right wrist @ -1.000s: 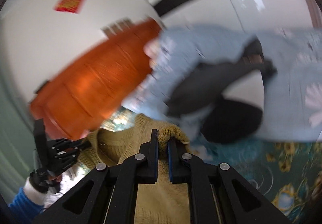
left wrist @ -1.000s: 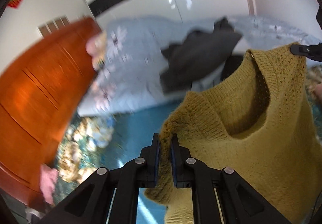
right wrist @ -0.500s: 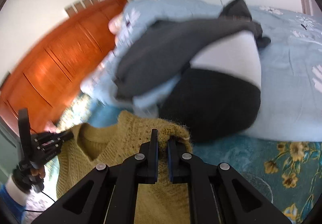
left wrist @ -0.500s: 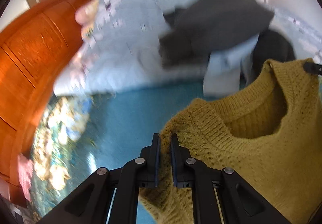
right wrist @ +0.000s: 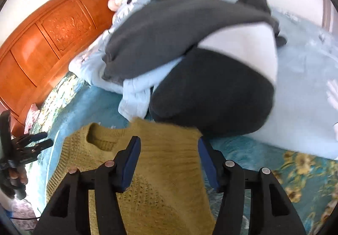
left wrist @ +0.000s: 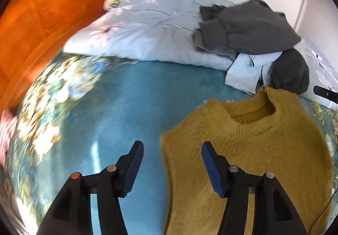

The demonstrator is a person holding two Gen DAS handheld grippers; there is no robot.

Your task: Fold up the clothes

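The yellow sweater [left wrist: 249, 150] lies spread flat on the teal bed cover [left wrist: 126, 108], neckline toward the heap of dark and pale-blue clothes [left wrist: 253, 45] that sits on the light blue quilt [left wrist: 152, 23] beyond it. The left hand-held gripper [left wrist: 172, 150] is spread wide and holds nothing; its right finger sits over the sweater's left shoulder edge, its left finger over bare cover. The right hand-held gripper [right wrist: 169, 146] is likewise spread wide and empty, straddling the sweater's right shoulder just short of the clothes heap. Whether either pad touches the knit cannot be told. By my reading the sweater is laid out and the first fold is yet to come. The risks from here: the knit is thick and loose, so a shallow pinch at the shoulder may catch only the top layer and drag it out of square; the right shoulder lies close against the heap, so a careless grab could snag the dark garment [right wrist: 211, 95] along with it; and lifting the two sides unevenly would skew the fold.
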